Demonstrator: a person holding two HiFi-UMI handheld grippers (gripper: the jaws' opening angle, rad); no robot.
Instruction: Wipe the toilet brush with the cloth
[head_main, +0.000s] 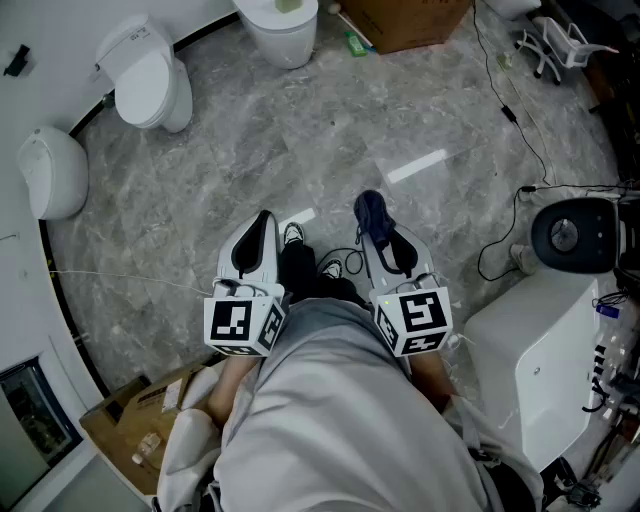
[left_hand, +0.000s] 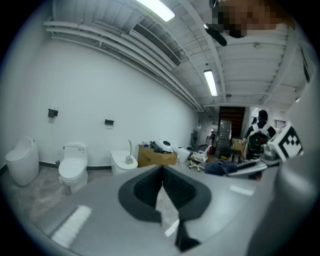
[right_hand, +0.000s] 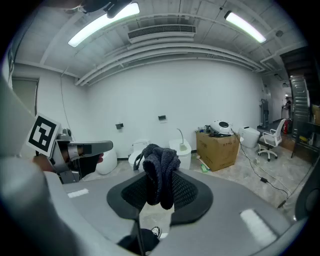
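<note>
By the person's chest, the right hand-held gripper (head_main: 375, 225) pinches the cloth (right_hand: 160, 167); the left hand-held gripper (head_main: 262, 222) is pressed together, empty. Probably the approach step — the toilet brush (right_hand: 183, 146) stands far across the floor (head_main: 300, 140), so walk over first.

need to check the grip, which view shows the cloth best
Right gripper view: the dark knitted cloth sits centre frame, pinched in the right gripper. The head view shows only a small dark bundle at the jaw tips; the left gripper view, a far blue lump.
</note>
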